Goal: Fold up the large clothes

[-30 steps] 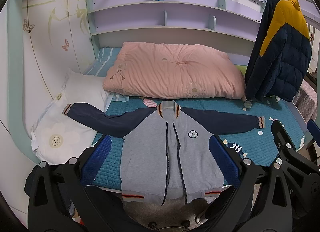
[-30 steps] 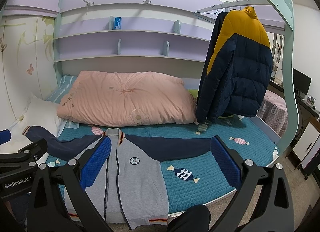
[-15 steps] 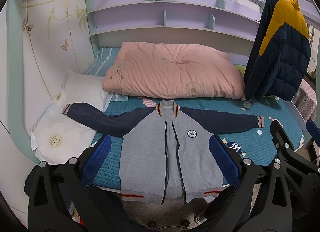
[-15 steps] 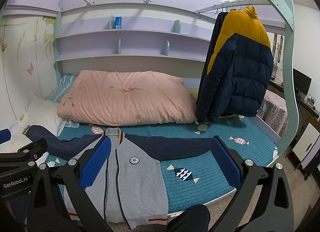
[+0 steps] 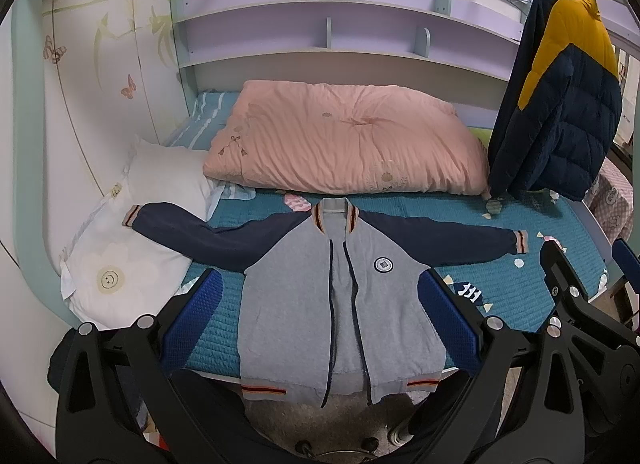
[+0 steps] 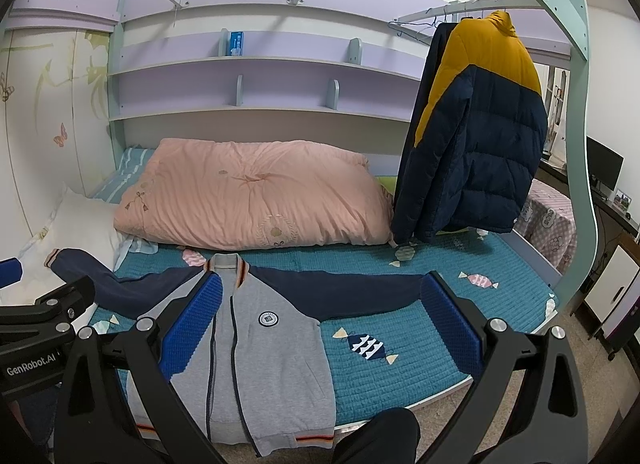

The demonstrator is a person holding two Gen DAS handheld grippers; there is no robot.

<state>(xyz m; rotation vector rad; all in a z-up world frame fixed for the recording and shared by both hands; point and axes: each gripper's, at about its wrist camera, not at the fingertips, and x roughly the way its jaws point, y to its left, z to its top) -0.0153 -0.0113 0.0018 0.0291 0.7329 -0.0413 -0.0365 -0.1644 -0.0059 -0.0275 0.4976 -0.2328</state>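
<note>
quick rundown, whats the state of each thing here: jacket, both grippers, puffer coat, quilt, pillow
grey and navy jacket: flat on the bed, face up, unzipped, sleeves spread, hem over the bed's edge
left gripper: open, empty, held above the jacket
right gripper: open, empty
navy and yellow puffer coat: hanging from the rail
pink quilt: folded, lying at the back of the bed
white pillow: lying under one jacket sleeve

Even, soft indoor light, no harsh glare; both views sharp, heavy fisheye bending and black corner vignetting.
</note>
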